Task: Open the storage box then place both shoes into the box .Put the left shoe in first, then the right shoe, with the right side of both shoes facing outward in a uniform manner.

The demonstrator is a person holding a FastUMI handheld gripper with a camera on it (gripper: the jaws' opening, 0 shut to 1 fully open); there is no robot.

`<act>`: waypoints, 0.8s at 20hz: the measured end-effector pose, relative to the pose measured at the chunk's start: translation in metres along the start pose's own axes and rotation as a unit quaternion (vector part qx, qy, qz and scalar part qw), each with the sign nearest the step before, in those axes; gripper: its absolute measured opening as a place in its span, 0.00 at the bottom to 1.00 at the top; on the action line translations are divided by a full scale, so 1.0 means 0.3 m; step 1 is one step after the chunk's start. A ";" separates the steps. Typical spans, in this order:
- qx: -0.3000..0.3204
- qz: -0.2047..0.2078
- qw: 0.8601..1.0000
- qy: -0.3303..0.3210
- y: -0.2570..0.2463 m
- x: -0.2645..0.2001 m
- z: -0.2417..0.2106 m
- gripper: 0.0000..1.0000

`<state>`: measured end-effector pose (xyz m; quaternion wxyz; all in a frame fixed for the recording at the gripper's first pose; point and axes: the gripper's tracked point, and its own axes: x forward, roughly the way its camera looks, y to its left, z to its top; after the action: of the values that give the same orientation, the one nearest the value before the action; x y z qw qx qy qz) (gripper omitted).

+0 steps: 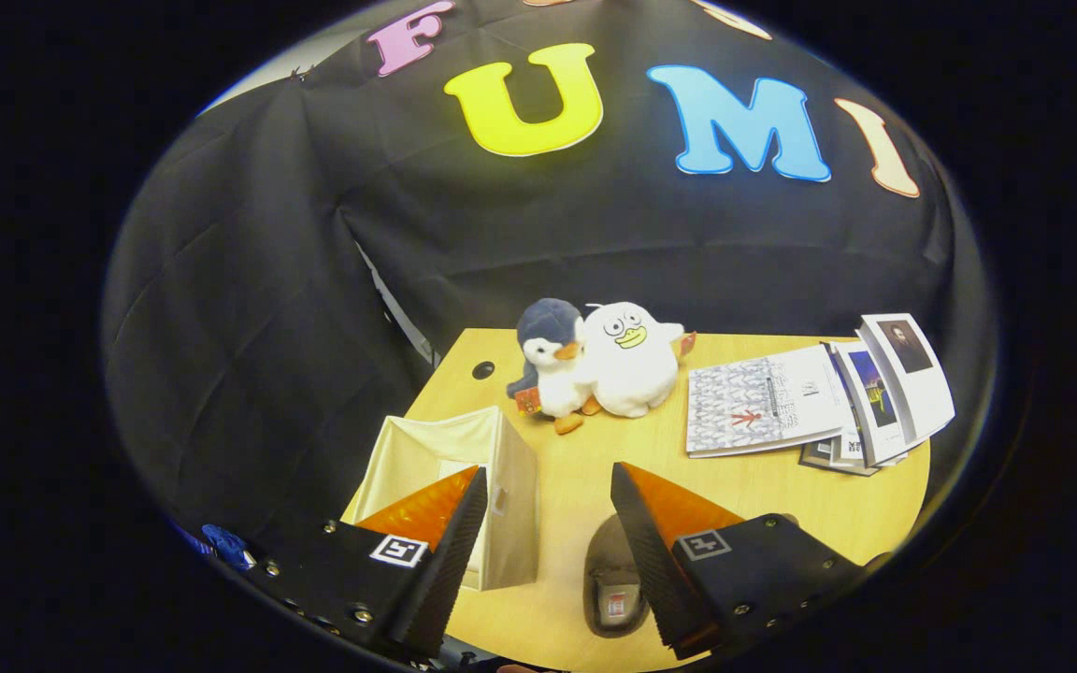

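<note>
Shoe (pixel 615 587) (grey, opening upward) lies between open gripper (pixel 548 486) fingers.

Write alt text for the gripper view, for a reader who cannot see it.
The gripper hangs with its fingers open above a wooden table, a shoe below between them and an open cloth storage box beside the left finger. Beyond sit two plush toys and a pile of booklets.

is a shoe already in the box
No, the box shows no shoe inside; a shoe lies on the table between the open tongs.
</note>
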<state>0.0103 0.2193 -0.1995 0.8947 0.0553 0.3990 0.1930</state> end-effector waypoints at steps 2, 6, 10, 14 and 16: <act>0.003 -0.005 1.000 0.010 -0.042 0.000 -0.043 0.82; 0.005 -0.019 0.999 0.032 -0.131 0.004 -0.140 0.82; 0.028 -0.032 0.996 0.079 -0.213 0.032 -0.290 0.82; 0.029 -0.035 0.993 0.111 -0.268 0.069 -0.398 0.82; 0.022 -0.037 0.991 0.130 -0.299 0.084 -0.456 0.82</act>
<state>-0.0479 0.1391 -0.3320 0.8403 0.0346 0.5181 0.1560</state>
